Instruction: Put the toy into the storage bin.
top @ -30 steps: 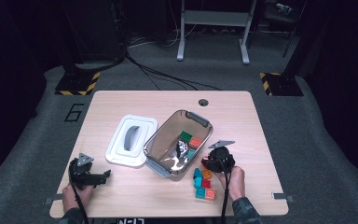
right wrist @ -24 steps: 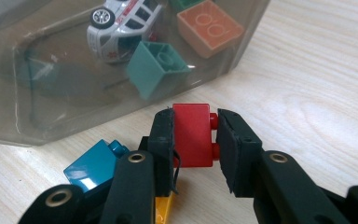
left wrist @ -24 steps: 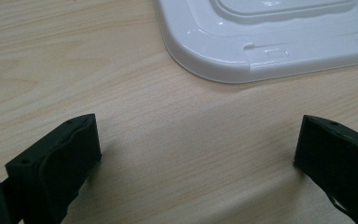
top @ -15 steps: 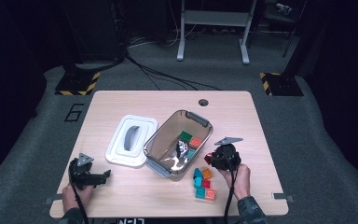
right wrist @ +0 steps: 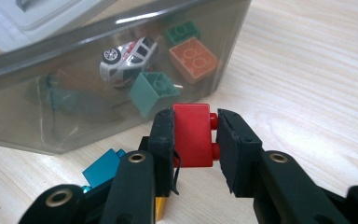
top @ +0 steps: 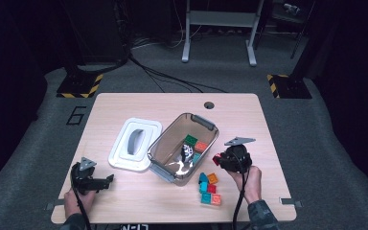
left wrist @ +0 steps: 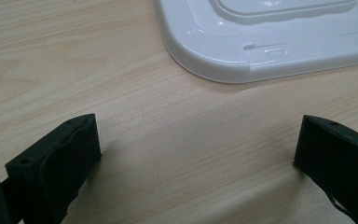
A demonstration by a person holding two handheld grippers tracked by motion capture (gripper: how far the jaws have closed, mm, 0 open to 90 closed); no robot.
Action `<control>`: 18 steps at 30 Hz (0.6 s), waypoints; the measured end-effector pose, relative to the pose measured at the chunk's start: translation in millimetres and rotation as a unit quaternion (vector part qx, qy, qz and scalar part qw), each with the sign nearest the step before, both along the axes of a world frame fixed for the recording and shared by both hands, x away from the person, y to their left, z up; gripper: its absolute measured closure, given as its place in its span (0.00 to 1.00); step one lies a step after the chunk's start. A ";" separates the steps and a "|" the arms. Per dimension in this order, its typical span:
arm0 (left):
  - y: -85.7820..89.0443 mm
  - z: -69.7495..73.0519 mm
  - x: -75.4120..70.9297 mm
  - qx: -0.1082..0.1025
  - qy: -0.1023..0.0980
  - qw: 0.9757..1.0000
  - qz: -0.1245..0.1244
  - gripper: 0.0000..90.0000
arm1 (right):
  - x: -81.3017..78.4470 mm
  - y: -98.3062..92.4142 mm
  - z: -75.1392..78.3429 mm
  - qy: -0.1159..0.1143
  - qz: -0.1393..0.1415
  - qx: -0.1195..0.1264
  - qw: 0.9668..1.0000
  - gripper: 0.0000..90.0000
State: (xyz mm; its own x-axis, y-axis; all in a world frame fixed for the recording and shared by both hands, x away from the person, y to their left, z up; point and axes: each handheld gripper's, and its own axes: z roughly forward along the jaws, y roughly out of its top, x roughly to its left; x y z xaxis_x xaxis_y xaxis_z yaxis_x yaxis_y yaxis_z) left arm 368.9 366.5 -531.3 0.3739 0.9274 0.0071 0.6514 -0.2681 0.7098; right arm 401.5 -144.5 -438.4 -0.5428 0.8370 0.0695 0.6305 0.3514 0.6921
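Right gripper (right wrist: 195, 135) clamps red brick (right wrist: 193, 133) just outside bin wall (right wrist: 121, 70)

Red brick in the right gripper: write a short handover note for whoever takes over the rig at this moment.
Right gripper: shut on the red brick, held above the table beside the grey bin.
Left gripper: open, nothing between the jaws, low over the table near the white lid.
Done: a toy car, a green, an orange and a teal brick lie in the bin.
Left: probably drop the red brick in, then the loose bricks by the bin; lid is off.
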 end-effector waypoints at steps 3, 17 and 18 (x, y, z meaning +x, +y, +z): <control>0.0 0.0 0.0 0.000 0.000 1.000 0.000 0.00 | -0.9 -1.5 6.0 -0.002 -0.006 0.007 1.000 0.76; 0.1 0.0 0.0 -0.001 0.000 1.000 -0.001 0.00 | -5.2 -3.9 41.2 -0.031 0.006 0.000 0.999 0.76; 0.1 0.0 0.0 -0.001 0.000 1.000 -0.001 0.00 | -5.2 -3.9 41.2 -0.031 0.006 0.000 0.999 0.76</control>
